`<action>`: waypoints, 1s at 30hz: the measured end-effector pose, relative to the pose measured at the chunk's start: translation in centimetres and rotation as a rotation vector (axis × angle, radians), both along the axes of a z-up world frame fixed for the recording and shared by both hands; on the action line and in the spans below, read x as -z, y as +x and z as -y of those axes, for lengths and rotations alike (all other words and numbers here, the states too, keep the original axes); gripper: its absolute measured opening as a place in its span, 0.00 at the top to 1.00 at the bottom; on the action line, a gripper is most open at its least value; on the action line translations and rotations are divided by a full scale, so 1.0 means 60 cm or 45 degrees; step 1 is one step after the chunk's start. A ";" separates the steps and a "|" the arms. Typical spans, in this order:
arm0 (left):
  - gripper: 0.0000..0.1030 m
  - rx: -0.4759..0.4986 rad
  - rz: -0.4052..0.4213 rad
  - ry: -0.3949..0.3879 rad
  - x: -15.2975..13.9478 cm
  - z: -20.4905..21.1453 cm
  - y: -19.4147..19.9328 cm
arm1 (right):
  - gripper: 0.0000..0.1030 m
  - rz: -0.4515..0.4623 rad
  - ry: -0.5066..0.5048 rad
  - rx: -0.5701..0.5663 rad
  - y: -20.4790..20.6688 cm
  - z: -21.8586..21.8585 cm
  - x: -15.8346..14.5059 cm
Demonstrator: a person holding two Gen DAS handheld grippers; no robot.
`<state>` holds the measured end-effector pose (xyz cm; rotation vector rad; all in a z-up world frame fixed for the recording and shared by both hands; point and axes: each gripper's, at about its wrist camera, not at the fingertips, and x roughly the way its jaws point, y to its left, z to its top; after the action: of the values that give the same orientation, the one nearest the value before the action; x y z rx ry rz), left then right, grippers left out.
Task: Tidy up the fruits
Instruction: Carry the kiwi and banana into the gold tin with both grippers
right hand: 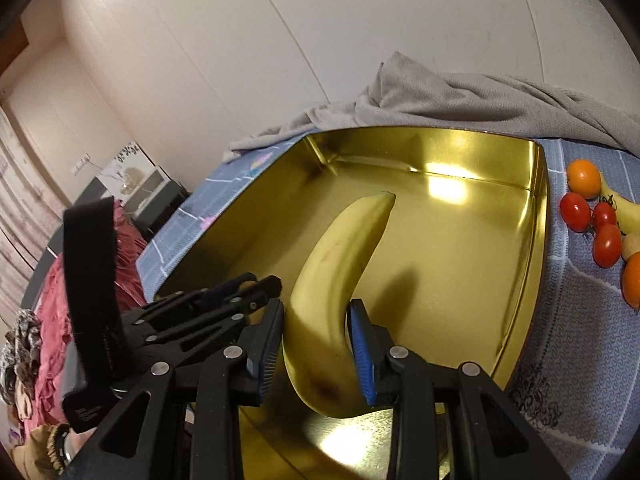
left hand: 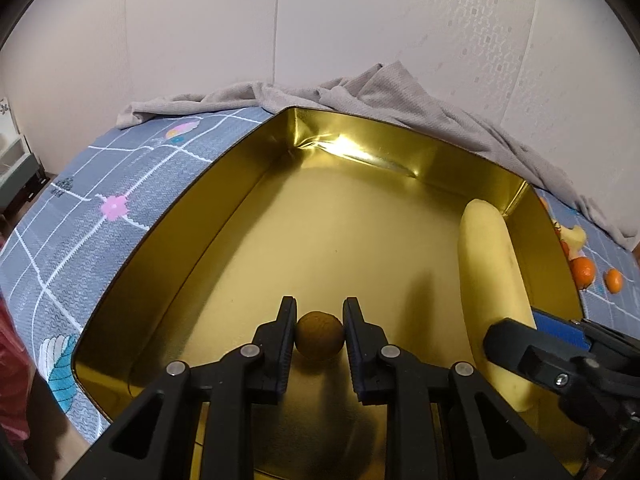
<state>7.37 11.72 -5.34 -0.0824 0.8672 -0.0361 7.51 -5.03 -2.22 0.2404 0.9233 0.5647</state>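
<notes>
A gold metal tray (left hand: 224,216) lies on a patterned blue-grey cover. Low over the tray's near floor, my left gripper (left hand: 320,320) is shut on a small round brown fruit (left hand: 320,338), with a finger pressed to each side. A yellow banana (right hand: 340,256) lies along the tray's right side, its far tip pointing at the back wall. My right gripper (right hand: 316,320) is shut on the banana's near half, blue pads against it. The same banana (left hand: 490,264) shows in the left wrist view, its lower end hidden by the right gripper's fingers.
Outside the tray's right wall lie cherry tomatoes (right hand: 576,212), oranges (right hand: 584,178), a second banana (right hand: 624,208) and a small pale fruit (right hand: 632,244). A crumpled grey cloth (left hand: 400,88) sits behind the tray against a white wall. Red fabric (right hand: 52,320) lies far left.
</notes>
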 end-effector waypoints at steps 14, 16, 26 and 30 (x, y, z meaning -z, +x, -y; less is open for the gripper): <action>0.74 -0.030 -0.012 -0.014 0.004 -0.005 -0.001 | 0.65 0.099 -0.026 -0.015 -0.007 -0.003 -0.020; 0.68 -0.036 -0.002 -0.018 0.002 -0.007 -0.003 | 0.65 0.149 0.013 -0.007 -0.016 0.009 -0.034; 0.57 -0.071 0.020 -0.008 -0.004 -0.016 -0.008 | 0.65 0.171 0.042 0.148 -0.026 0.073 -0.047; 0.34 -0.086 0.059 -0.033 -0.013 -0.026 -0.012 | 0.65 0.171 0.052 0.209 -0.023 0.097 -0.050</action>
<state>6.63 13.28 -4.56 -0.1347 0.8173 0.0139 6.13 -10.87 0.77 0.3084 0.7548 0.4425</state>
